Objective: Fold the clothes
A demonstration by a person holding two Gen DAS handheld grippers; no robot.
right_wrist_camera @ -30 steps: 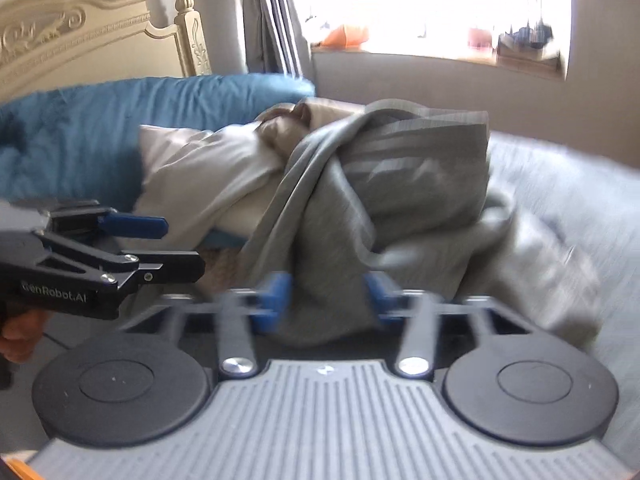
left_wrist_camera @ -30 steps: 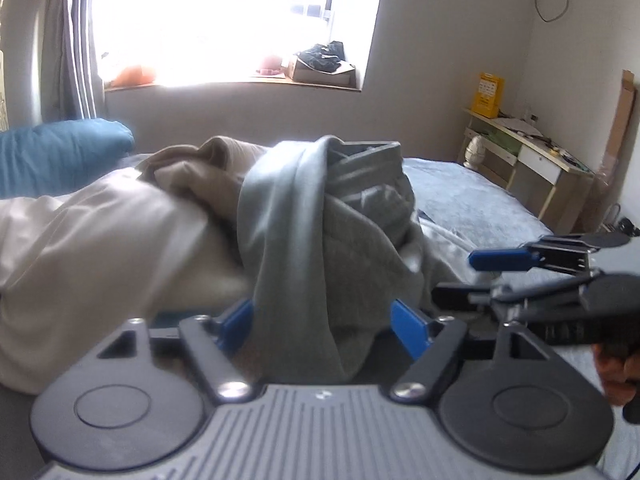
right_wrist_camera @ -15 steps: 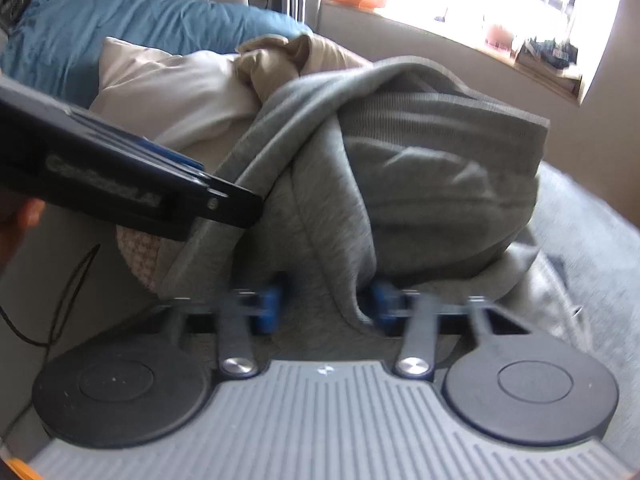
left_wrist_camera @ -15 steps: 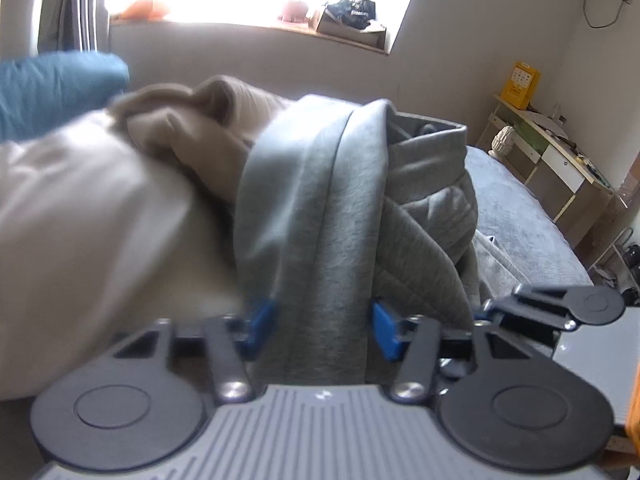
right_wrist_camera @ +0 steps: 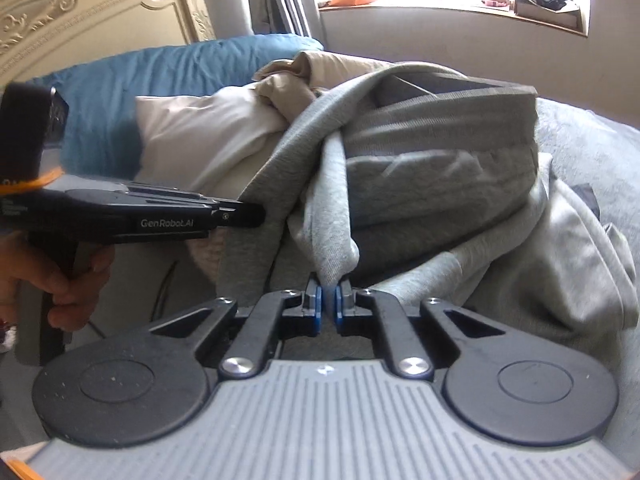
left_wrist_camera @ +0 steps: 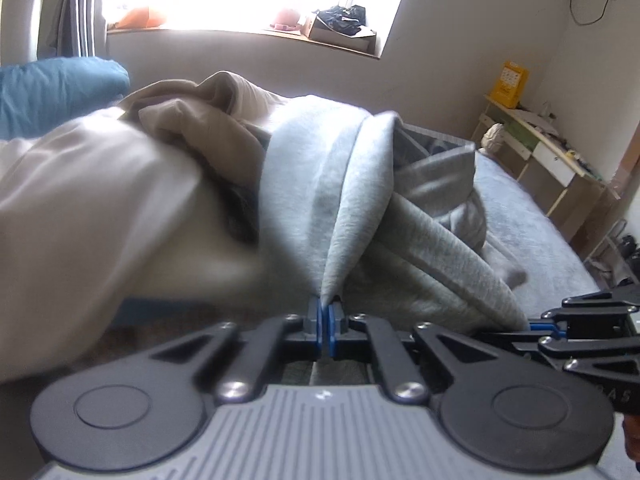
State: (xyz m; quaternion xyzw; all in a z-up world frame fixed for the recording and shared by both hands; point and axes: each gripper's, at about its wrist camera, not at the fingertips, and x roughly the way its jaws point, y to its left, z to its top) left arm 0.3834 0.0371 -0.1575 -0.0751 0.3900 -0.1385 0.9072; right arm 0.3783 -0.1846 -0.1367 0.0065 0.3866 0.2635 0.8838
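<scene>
The grey hooded garment [left_wrist_camera: 360,184] lies heaped on the bed [left_wrist_camera: 532,232], and everything here is placed from it. To its left sit a cream pillow [left_wrist_camera: 80,208] and a crumpled beige garment [left_wrist_camera: 200,120], the beige one touching the grey cloth's left edge; farther left and behind is a blue pillow [left_wrist_camera: 56,92]. In the left wrist view, the left gripper [left_wrist_camera: 325,312] sits at the garment's near lower edge with its jaws pressed almost together on a pinched ridge of grey fabric that rises from between the blue pads. Right of that ridge a thick folded band of the garment slopes down toward the right gripper [left_wrist_camera: 548,326], whose black linkage shows at the garment's lower right; behind the garment on that side stands a wooden worktop [left_wrist_camera: 560,168] against the wall.

In the right wrist view, the person's hand [right_wrist_camera: 52,280] holds the left gripper [right_wrist_camera: 244,216] at the garment's left edge, its tip touching the cloth. The right gripper [right_wrist_camera: 328,300] is at the garment's near edge, jaws narrow and clamped on a hanging fold of the lighter grey fabric.
</scene>
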